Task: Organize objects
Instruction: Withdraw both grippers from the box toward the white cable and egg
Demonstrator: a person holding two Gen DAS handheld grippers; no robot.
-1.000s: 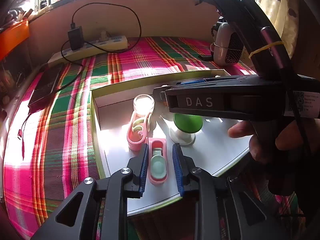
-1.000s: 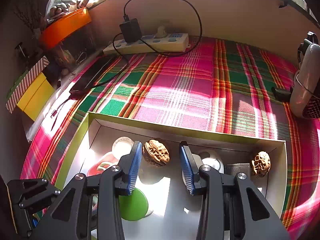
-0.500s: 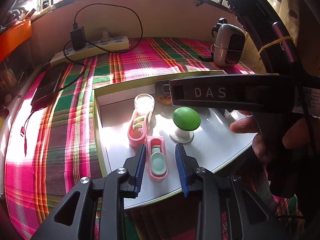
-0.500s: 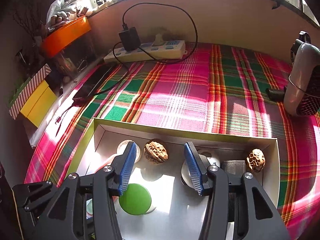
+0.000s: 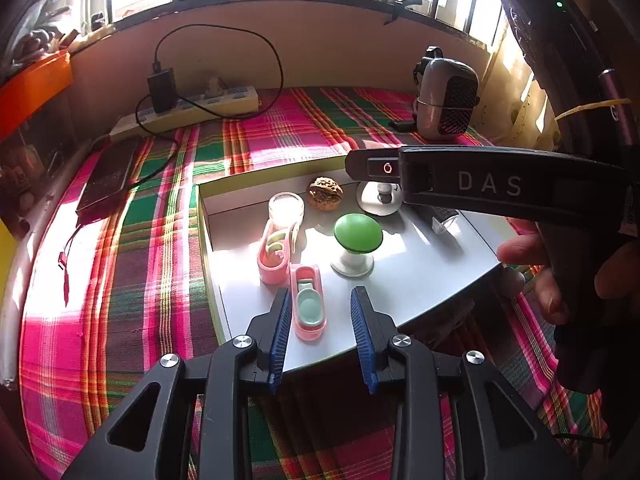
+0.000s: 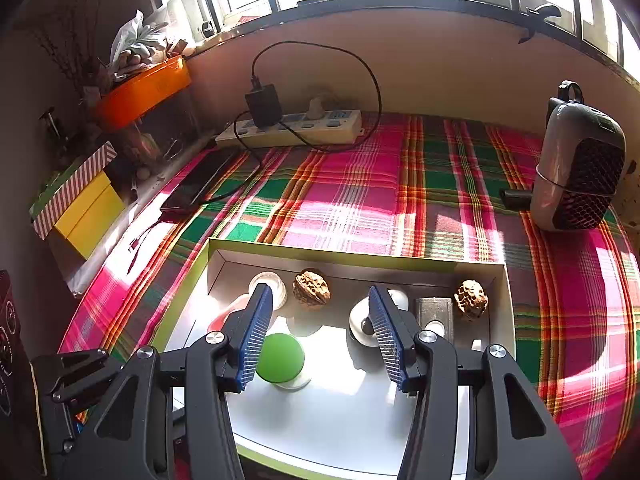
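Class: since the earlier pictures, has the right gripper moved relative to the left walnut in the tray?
Yes. The right gripper has drawn back from the left walnut, which now lies beyond its fingertips.

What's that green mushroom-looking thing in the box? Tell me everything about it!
The green mushroom thing has a round, smooth, bright green dome on a short white stem that flares into a round white foot. It looks like plastic. It stands upright on the white floor of the box, in sunlight, casting a shadow. Nothing touches it: the pink case lies apart, close beside it, and neither gripper holds it.
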